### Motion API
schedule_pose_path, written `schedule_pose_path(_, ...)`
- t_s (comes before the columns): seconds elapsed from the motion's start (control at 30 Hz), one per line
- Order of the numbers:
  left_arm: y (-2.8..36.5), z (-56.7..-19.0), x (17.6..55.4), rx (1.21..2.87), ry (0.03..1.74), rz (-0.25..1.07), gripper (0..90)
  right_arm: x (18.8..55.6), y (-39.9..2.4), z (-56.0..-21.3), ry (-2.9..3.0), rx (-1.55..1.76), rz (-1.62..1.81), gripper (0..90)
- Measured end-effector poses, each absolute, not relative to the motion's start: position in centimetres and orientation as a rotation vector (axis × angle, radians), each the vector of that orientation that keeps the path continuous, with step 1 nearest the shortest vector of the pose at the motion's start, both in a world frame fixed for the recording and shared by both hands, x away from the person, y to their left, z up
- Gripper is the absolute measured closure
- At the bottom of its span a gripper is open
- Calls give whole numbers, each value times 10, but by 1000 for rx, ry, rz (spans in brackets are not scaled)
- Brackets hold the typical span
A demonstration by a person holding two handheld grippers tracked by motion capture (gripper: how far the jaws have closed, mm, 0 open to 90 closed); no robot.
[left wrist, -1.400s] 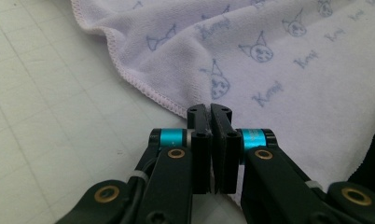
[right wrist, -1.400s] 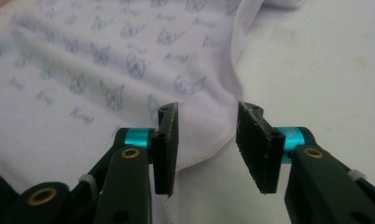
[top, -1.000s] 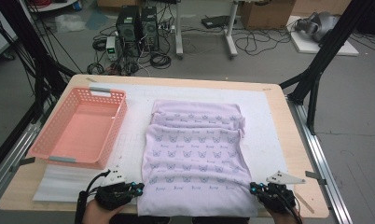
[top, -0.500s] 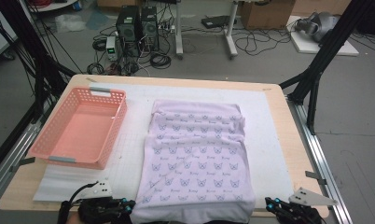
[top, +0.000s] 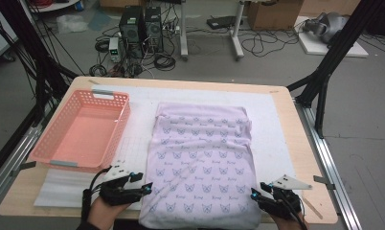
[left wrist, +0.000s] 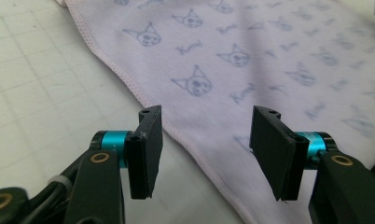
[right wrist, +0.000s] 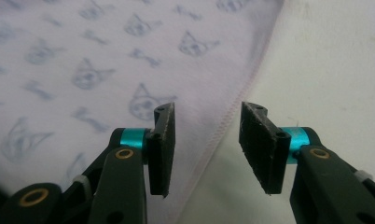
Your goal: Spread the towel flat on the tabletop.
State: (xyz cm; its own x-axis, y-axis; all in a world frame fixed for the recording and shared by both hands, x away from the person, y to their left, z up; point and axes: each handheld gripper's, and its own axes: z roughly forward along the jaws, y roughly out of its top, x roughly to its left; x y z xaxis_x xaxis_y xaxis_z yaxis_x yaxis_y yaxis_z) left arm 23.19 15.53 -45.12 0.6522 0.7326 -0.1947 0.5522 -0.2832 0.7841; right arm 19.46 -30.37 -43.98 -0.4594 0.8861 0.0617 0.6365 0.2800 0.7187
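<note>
A lilac cloth (top: 202, 158) printed with cat faces lies flat on the white mat, its far end folded over and its near end reaching the table's front edge. My left gripper (top: 145, 188) sits at the cloth's near left corner. Its jaws have just been opening, and in the left gripper view they (left wrist: 204, 126) stand apart over the cloth's hem (left wrist: 129, 86), pressing nothing. My right gripper (top: 254, 196) is at the near right corner. Its jaws have also just been opening, and they (right wrist: 206, 126) are open above the cloth's right hem (right wrist: 241, 98).
A pink plastic basket (top: 83, 132) stands on the left of the white mat (top: 272, 124). Bare wooden tabletop (top: 303, 158) runs along the right side, with a pale stick (top: 311, 207) near its front corner. Black frame legs, computers and cables are on the floor beyond.
Both grippers drew the cloth's near edge toward the table's front edge, then opened and let go of the corners. They now sit slightly farther forward than half a second ago.
</note>
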Motion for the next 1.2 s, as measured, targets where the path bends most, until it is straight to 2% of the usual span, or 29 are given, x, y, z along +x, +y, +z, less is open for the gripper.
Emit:
schedule_pose_path(0.07, 150, -452, 231, 1993, 982, 316, 470, 194, -303, -445, 2197, 1376, 984, 641)
schedule_pose_path(0.1, 149, -452, 230, 2009, 973, 352, 502, 193, -304, -445, 2204, 1381, 1000, 756)
schedule_pose_path(0.13, 149, -453, 228, 2021, 943, 383, 624, 194, -306, -444, 2235, 1371, 1029, 866)
schedule_pose_path(0.17, 150, -453, 227, 2019, 922, 353, 799, 194, -306, -444, 2240, 1364, 1029, 871)
schedule_pose_path(0.2, 151, -453, 226, 2021, 925, 355, 861, 193, -306, -444, 2242, 1350, 1020, 874)
schedule_pose_path(0.37, 160, -449, 217, 2048, 928, 273, 873, 183, -309, -441, 2279, 1344, 1015, 880)
schedule_pose_path(0.77, 181, -439, 190, 2055, 874, 130, 855, 138, -327, -426, 2362, 1304, 1062, 869)
schedule_pose_path(0.8, 179, -440, 192, 2049, 890, 144, 782, 138, -327, -428, 2376, 1312, 1069, 817)
schedule_pose_path(0.83, 178, -441, 196, 2040, 921, 159, 628, 139, -326, -430, 2363, 1325, 1059, 701)
schedule_pose_path(0.87, 178, -441, 198, 2015, 944, 165, 534, 141, -325, -432, 2346, 1338, 1063, 676)
schedule_pose_path(0.97, 175, -439, 210, 1937, 975, 224, 450, 152, -324, -433, 2294, 1359, 1084, 629)
schedule_pose_path(1.07, 169, -439, 230, 1896, 1009, 280, 444, 173, -321, -432, 2222, 1368, 1085, 598)
schedule_pose_path(1.2, 158, -446, 257, 1910, 1053, 298, 448, 207, -316, -437, 2142, 1395, 1073, 601)
